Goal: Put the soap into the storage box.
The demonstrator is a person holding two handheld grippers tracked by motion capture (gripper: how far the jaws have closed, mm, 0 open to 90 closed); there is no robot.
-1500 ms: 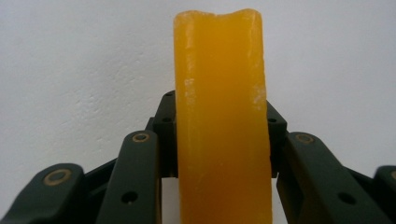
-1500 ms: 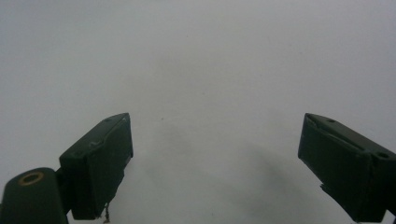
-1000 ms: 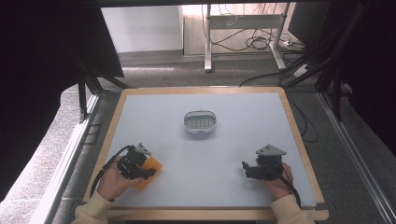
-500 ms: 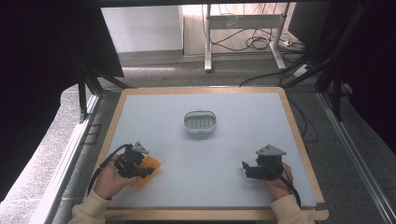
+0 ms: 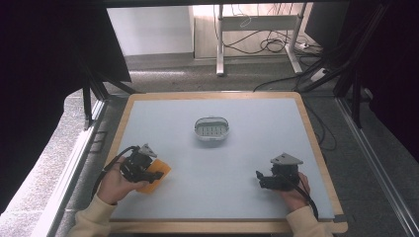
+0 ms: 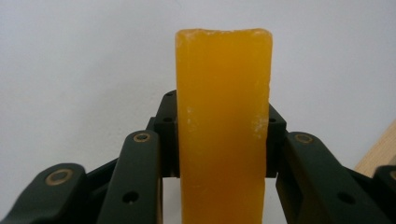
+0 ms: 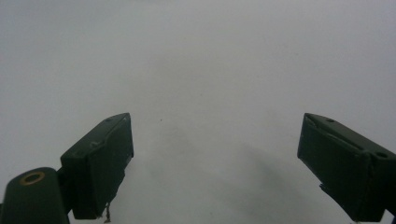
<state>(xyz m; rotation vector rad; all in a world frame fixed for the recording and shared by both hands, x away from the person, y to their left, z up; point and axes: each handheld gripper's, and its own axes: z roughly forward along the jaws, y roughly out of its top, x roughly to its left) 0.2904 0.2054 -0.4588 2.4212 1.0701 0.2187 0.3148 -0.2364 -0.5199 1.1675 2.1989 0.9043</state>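
The translucent orange rectangular bar (image 6: pixel 223 126) sits clamped between the left tool's (image 5: pixel 140 167) jaws, near the pale bench's (image 5: pixel 247 163) front-left edge. Probably soap, so squeeze gently. The right tool (image 7: pixel 215 163) hangs open, empty. The small grey perforated dish (image 5: pixel 211 129) waits mid-bench.

An orange bar (image 6: pixel 223 126) stands upright in the middle of the left gripper view, running from the 6 o'clock edge up toward 12 o'clock, its top end squared off and slightly rough. The left gripper (image 6: pixel 223 140) clamps it: one black jaw presses its side at 9 o'clock, the other at 3 o'clock. Behind lies a pale grey table surface (image 6: pixel 79 60). A wooden edge (image 6: pixel 379 151) shows near 4 o'clock.
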